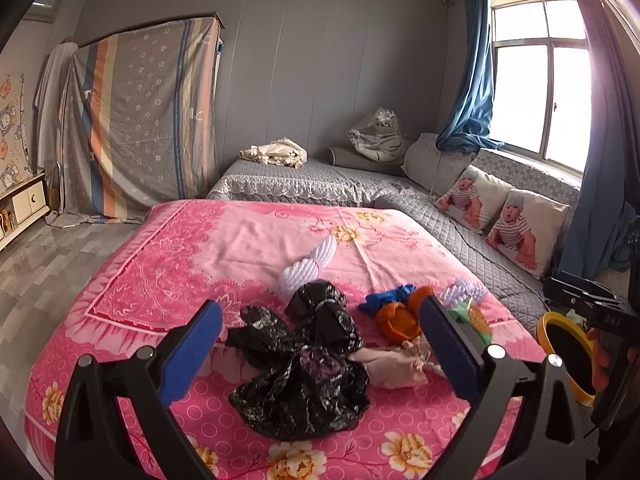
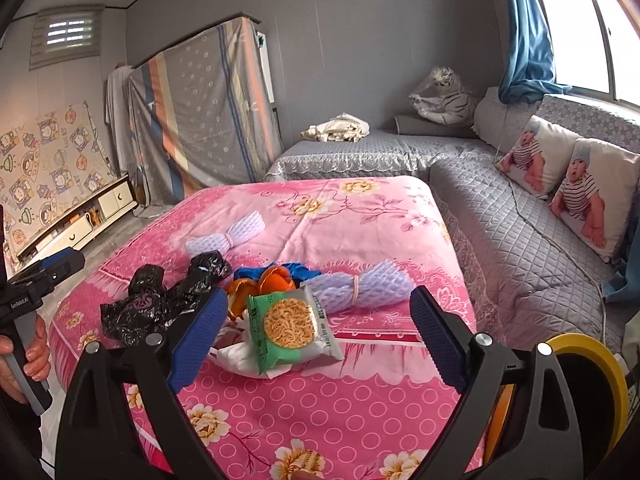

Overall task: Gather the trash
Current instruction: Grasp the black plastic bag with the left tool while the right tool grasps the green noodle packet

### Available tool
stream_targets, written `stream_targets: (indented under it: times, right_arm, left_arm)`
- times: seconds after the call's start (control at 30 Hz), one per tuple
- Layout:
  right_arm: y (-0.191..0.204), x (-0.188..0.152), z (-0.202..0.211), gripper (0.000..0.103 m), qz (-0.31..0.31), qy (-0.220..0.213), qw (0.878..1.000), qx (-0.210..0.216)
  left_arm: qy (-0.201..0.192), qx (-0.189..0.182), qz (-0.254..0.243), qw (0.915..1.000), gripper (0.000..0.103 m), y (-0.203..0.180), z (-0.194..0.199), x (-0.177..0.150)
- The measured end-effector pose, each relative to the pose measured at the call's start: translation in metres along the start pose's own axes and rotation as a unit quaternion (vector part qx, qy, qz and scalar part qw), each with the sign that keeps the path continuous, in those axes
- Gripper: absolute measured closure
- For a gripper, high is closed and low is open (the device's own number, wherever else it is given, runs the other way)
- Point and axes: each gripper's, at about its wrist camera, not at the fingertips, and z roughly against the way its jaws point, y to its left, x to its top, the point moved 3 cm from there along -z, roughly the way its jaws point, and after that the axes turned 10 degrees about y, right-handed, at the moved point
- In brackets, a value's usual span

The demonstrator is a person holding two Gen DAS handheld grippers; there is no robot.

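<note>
Between the spread blue pads of the left gripper (image 1: 320, 332) lay a crumpled black plastic bag (image 1: 300, 364), resting on the pink floral bedspread (image 1: 248, 240); the jaws stood wide apart and held nothing. The right gripper (image 2: 316, 320) was likewise fully open and empty, and a green noodle packet (image 2: 290, 324) lay in front of it on a scrap of white wrapping (image 2: 236, 354).

Behind the packet sat orange peel (image 2: 256, 286), a blue scrap (image 2: 296, 270) and a bundle of white foam netting (image 2: 360, 286), all close together. A second foam netting bundle (image 2: 228, 236) lay apart, farther up the bedspread. A yellow-rimmed bin (image 2: 588, 372) stood just beside the bed on the right.

Judged from this layout, collection had not yet begun. For the grasp, each gripper should descend until its pads straddle the item, then close on a bunched fold, not a flat face. The packet probably offers a slippery film; pinching one sealed edge would likely hold better. The bag will deform, so a deep bite near its knotted centre seems advisable.
</note>
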Motion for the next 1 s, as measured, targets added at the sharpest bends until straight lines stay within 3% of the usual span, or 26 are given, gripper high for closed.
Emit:
stream_targets:
  times: [0.4, 1.0]
  right_arm:
    - [0.011, -0.011, -0.056, 0.015, 0.022, 0.063, 0.998, 0.004]
    - [0.008, -0.018, -0.103, 0.015, 0.011, 0.124, 0.992, 0.020]
  left_arm:
    - [0.057, -0.020, -0.006, 0.9981, 0.008, 0.017, -0.035, -0.031]
    - [0.125, -0.036, 0.005, 0.9915, 0.011, 0.022, -0.079, -0.046]
